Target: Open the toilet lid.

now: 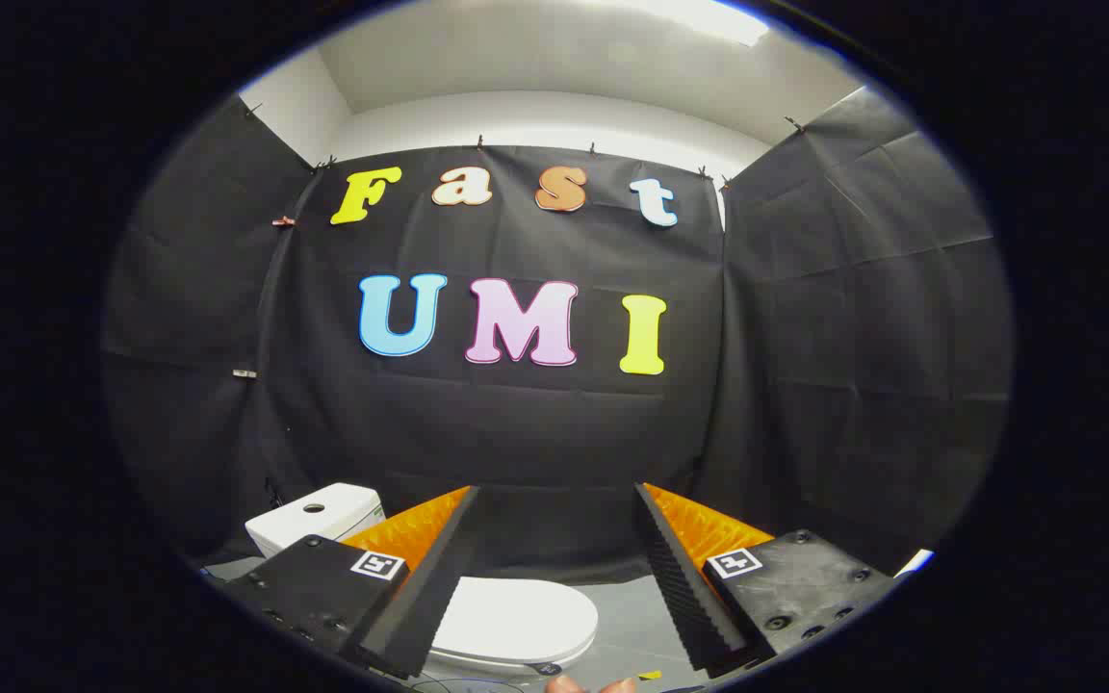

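The gripper (554, 500) has its fingers spread wide apart and holds nothing. Below and between the fingers lies the toilet lid (516, 621), white and closed flat, nearer to the left finger. Beyond the left finger stands the white tank (314, 515), against the black booth wall (535, 433).

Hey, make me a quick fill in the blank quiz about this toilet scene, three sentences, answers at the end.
1. The toilet lid is currently ____.
2. The gripper has its fingers spread ____, holding nothing.
3. The white tank stands ____ the lid, nearer the booth wall.

Answers: closed; open; behind
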A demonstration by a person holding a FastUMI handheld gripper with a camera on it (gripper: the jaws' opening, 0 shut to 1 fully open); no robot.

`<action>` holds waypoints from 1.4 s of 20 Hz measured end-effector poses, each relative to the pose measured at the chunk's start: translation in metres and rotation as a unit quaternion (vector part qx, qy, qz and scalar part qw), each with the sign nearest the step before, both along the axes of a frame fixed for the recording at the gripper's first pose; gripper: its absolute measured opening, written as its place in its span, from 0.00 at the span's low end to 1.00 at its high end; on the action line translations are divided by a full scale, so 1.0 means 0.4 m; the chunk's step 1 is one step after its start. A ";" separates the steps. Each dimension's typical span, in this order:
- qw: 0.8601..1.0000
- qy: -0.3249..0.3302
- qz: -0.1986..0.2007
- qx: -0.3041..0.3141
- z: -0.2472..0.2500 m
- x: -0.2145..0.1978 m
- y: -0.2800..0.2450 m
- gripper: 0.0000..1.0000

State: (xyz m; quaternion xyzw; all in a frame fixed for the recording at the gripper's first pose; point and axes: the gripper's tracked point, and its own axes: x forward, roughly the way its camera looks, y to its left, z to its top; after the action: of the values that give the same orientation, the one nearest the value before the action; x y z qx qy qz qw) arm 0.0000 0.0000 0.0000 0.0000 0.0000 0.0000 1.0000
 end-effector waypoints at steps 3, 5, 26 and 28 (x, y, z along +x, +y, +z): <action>1.000 -0.005 0.000 -0.007 0.010 -0.003 0.001 0.98; 1.000 -0.006 0.001 -0.008 0.011 -0.003 0.008 0.98; 1.000 -0.014 0.008 -0.012 -0.040 0.019 0.015 0.98; 1.000 -0.007 0.011 -0.022 -0.073 0.028 0.011 0.98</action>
State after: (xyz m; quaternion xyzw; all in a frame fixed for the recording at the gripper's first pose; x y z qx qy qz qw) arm 0.0112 0.0046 -0.0293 -0.0223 -0.0069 0.0108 0.9997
